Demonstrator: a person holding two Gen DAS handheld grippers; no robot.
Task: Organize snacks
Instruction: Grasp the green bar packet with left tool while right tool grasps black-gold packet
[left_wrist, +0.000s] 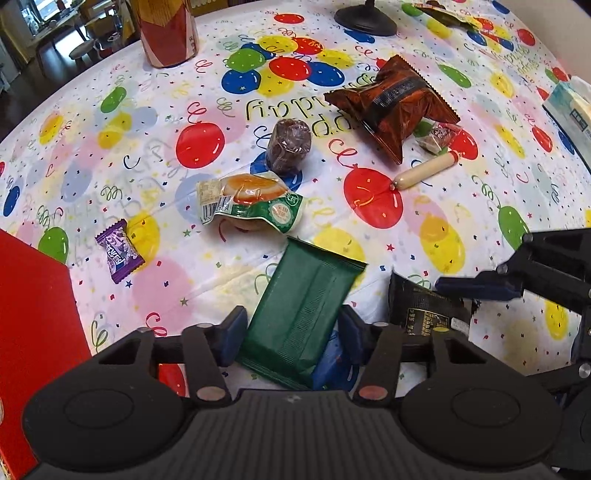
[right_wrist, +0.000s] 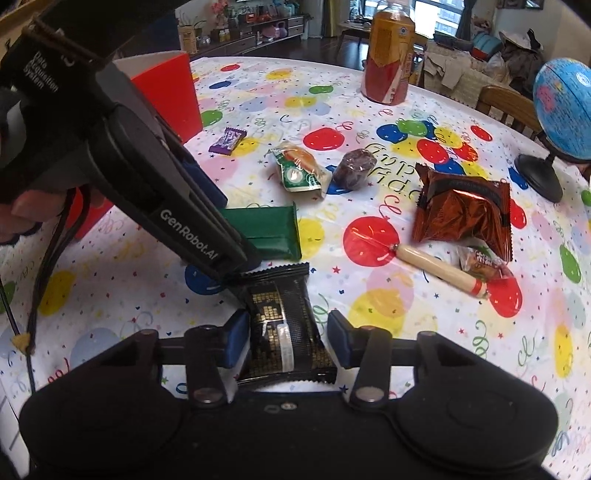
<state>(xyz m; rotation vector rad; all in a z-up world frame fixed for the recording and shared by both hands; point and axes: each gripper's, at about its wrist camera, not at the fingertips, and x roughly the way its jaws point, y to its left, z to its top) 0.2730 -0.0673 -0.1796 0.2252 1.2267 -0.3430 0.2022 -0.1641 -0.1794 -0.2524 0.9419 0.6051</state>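
Note:
A green packet (left_wrist: 303, 314) lies flat on the balloon tablecloth. My left gripper (left_wrist: 291, 328) is shut on it, with a blue pad against each long edge. In the right wrist view the same gripper (right_wrist: 221, 240) comes down from the upper left onto the green packet (right_wrist: 266, 229). A black packet with gold print (right_wrist: 284, 321) lies between the fingers of my right gripper (right_wrist: 288, 332). The left pad touches it, a thin gap shows at the right pad, so the gripper is open. The black packet (left_wrist: 424, 310) also shows in the left wrist view.
A red box (left_wrist: 33, 332) stands at the left. Loose snacks beyond: purple candy (left_wrist: 119, 250), wrapped bun (left_wrist: 251, 199), dark round cake (left_wrist: 289, 146), brown packet (left_wrist: 395, 99), sausage (left_wrist: 424, 171), small red sweet (left_wrist: 439, 136). A bottle (right_wrist: 389, 55) and a globe (right_wrist: 565, 110) stand at the far edge.

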